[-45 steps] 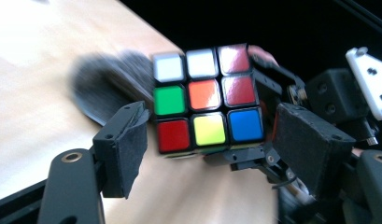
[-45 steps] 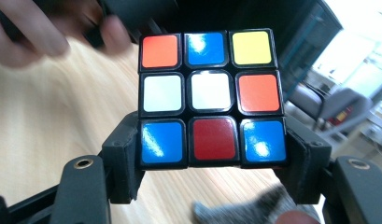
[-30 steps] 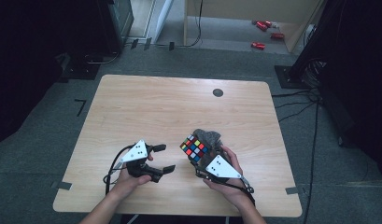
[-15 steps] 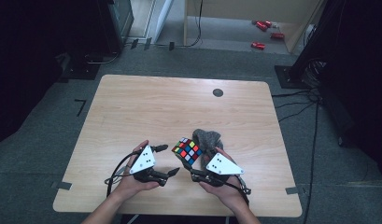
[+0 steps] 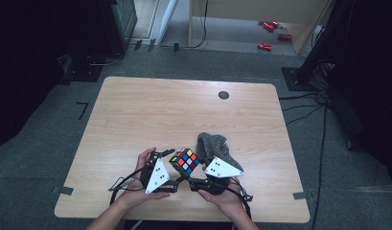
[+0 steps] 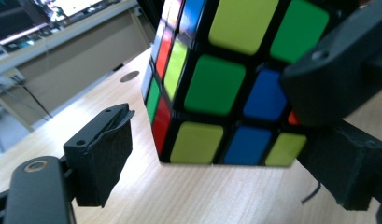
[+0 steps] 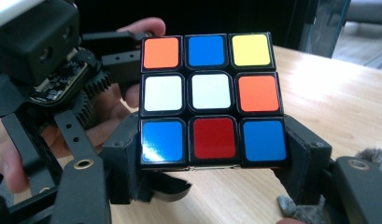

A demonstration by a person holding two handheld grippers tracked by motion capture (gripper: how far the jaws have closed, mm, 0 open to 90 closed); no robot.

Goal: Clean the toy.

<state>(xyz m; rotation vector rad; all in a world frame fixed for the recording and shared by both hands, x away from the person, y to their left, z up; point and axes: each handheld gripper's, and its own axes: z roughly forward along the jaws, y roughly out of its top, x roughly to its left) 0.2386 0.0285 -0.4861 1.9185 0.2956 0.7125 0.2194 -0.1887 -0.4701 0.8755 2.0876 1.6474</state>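
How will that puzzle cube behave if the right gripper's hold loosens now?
The puzzle cube looks rigid, so it probably won't deform. Its glossy stickers suggest it could slip from the right gripper, whose pads clamp just the bottom layer. Held above the table, it would likely drop and tumble, not roll far.

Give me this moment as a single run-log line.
right gripper: shut on puzzle cube, held above table | left gripper: open, jaws just closing, beside cube | grey cloth: behind cube
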